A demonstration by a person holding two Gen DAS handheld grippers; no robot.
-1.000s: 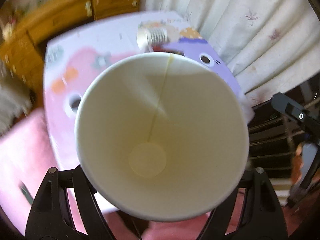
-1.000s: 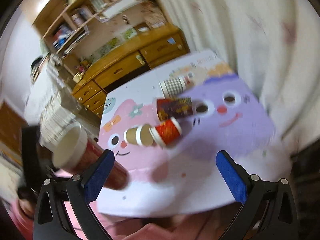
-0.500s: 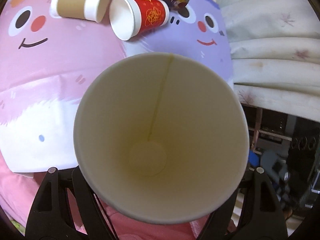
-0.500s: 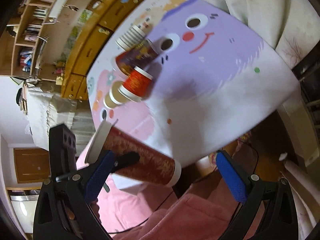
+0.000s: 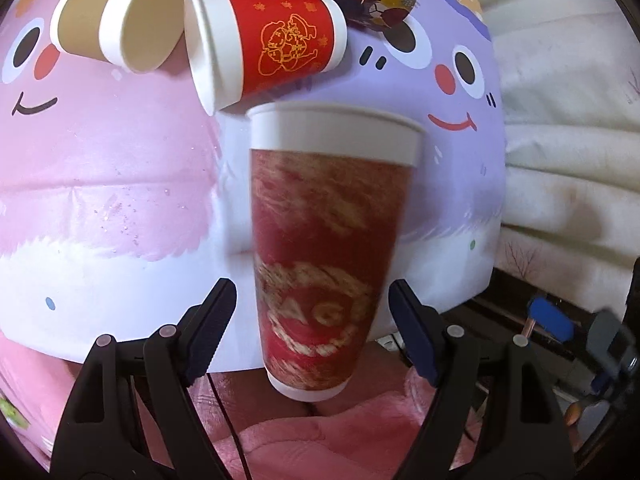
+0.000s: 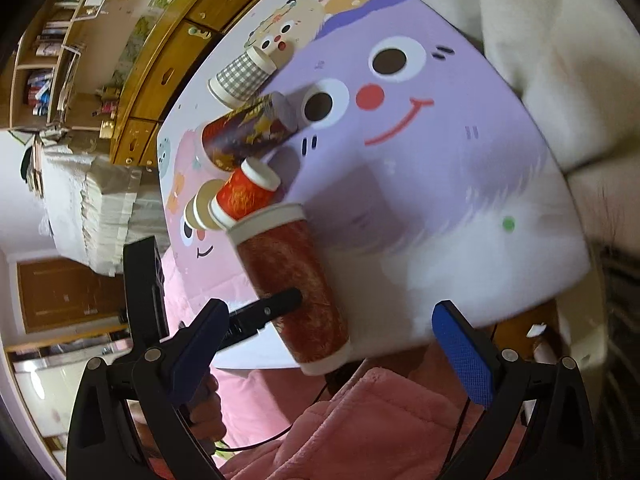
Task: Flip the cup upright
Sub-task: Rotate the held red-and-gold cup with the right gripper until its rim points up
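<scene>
A tall dark-red paper cup [image 5: 320,256] with a white rim is blurred between the open fingers of my left gripper [image 5: 312,320], apart from both pads, its rim toward the table. In the right wrist view the same cup [image 6: 292,280] hangs tilted over the table's near edge with one left finger [image 6: 280,304] beside it. My right gripper [image 6: 332,344] is open and empty, below and right of the cup.
On the pink and purple cartoon tablecloth [image 5: 120,200] several cups lie on their sides: a red one [image 5: 272,48], a brown one [image 5: 116,28], a dark patterned one [image 6: 244,132], a checked one [image 6: 240,76]. Curtains [image 5: 568,120] hang at the right. Pink fabric [image 6: 380,432] lies below.
My left gripper has opened and the tall red cup has left its jaws; before, I looked straight into its mouth, now I see its side. The right gripper came closer to the table.
</scene>
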